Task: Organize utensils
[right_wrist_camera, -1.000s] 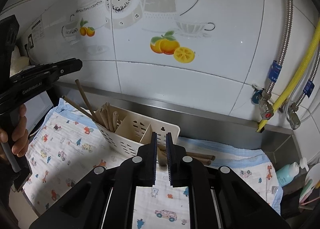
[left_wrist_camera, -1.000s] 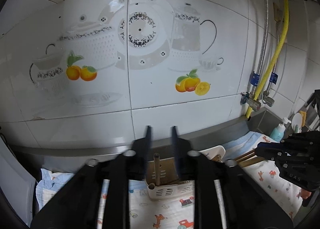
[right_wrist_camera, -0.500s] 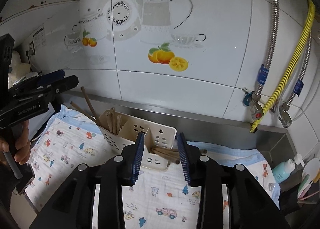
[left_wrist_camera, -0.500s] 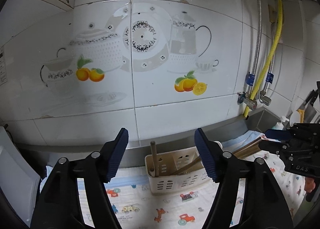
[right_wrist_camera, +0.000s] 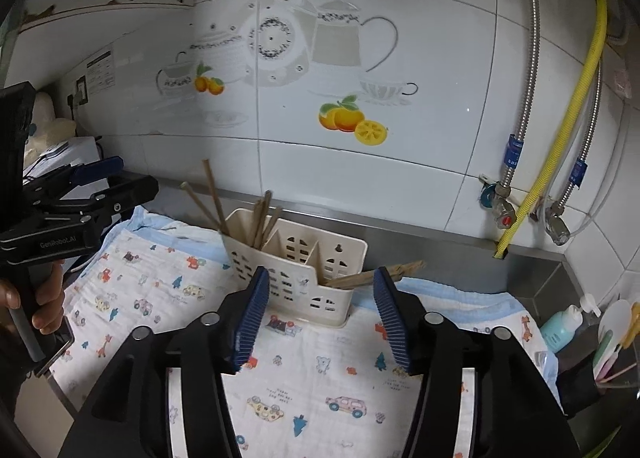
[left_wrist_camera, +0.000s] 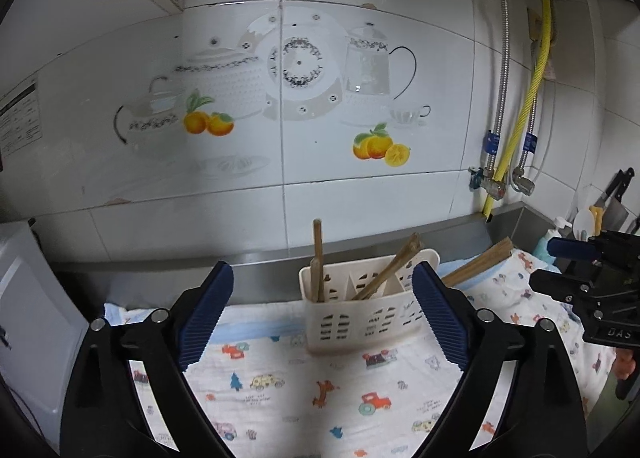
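Left gripper (left_wrist_camera: 323,312) and right gripper (right_wrist_camera: 318,312) jaws opening, nothing between; chopsticks (right_wrist_camera: 262,220) stand in white caddy (right_wrist_camera: 304,270) on printed cloth (left_wrist_camera: 304,386)

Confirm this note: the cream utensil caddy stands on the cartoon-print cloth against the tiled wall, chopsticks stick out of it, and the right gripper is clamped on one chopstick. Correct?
Not quite. The right gripper holds nothing: the right wrist view shows its jaws apart and opening, only the cloth and the caddy beyond them. The chopsticks do sit in the caddy, as noted.
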Motion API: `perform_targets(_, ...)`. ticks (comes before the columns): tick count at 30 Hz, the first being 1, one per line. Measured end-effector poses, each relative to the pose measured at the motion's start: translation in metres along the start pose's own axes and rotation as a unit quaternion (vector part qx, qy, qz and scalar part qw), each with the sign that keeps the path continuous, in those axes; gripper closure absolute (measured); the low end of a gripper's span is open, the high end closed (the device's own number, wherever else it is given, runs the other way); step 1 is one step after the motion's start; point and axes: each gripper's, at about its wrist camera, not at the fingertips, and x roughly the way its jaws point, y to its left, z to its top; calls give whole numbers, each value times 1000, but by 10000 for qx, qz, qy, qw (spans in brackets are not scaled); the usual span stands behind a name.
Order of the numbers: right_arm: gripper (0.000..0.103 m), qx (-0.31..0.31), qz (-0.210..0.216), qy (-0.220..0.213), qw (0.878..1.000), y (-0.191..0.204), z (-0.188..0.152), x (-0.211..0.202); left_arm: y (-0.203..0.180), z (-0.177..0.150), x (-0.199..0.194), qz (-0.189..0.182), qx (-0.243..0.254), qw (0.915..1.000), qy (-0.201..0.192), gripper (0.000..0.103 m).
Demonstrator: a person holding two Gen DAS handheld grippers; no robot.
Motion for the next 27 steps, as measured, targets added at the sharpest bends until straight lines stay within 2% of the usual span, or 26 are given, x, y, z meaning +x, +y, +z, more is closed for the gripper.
perform_targets(4, 41, -37, -47, -51, 10000, 10, -9, -8, 3, -7, -14, 13, -47, 10000, -47, 8)
perform_targets(12, 28, -23, -106, -69, 9999, 25, -31, -21, 3, -27, -39, 48, -13, 10000, -78, 5)
perform_targets(17, 25, 84, -86, -52, 9999, 29, -48, -26, 5, -42, -51, 72, -27, 10000, -49, 5)
perform_targets(19, 19, 119, -89, -63, 9999, 31, -54, -27, 4, -48, -54, 124, 19, 9999, -20, 5)
perform_targets(21, 19, 122, -122, -82, 9998, 34, -61, -29, 2, -55, -57, 208, 93, 9997, 25, 5)
perform_targets(27, 13, 55, -348, -190, 9992, 44, -80, -38, 3, -77, -63, 128, 61, 9998, 127, 5)
